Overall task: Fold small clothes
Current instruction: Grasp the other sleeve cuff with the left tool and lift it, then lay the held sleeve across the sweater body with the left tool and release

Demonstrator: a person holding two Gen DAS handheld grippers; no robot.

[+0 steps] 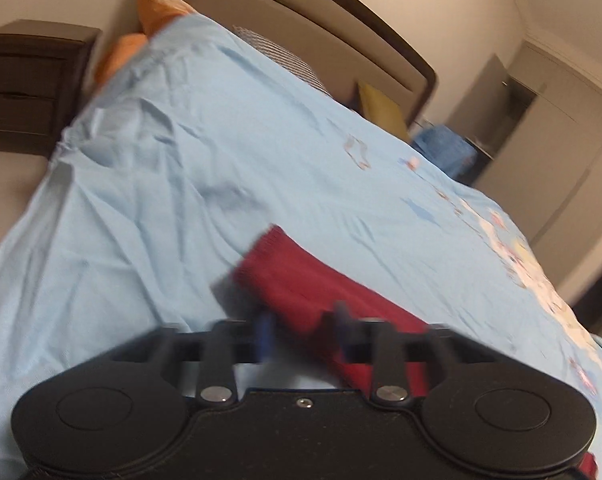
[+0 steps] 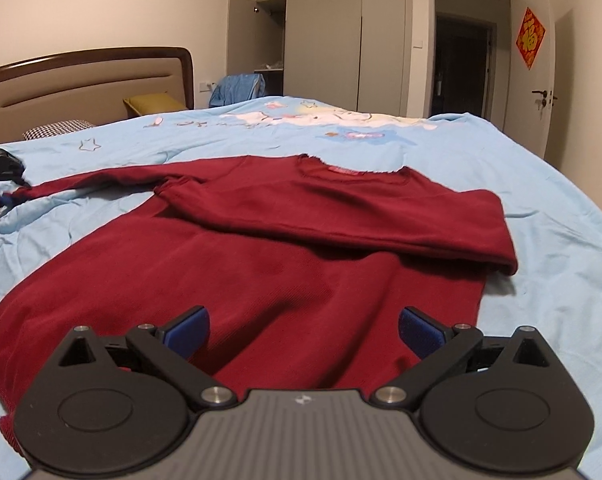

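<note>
Through the left wrist camera, our left gripper (image 1: pixel 303 330) has its blue pads drawn in on the cuff end of the sweater's sleeve (image 1: pixel 301 284), which runs forward over the pale blue bedspread (image 1: pixel 189 168); motion blur keeps us from confirming a firm pinch. The knit looks soft, light and limp, so we judge cuffs and hems the best places to hold.

Through the right wrist camera, our right gripper (image 2: pixel 304 334) hangs with jaws spread wide just above the lower body of the dark red sweater (image 2: pixel 261 248), touching nothing. One sleeve lies folded across the chest; the other stretches out towards the left gripper.
</note>
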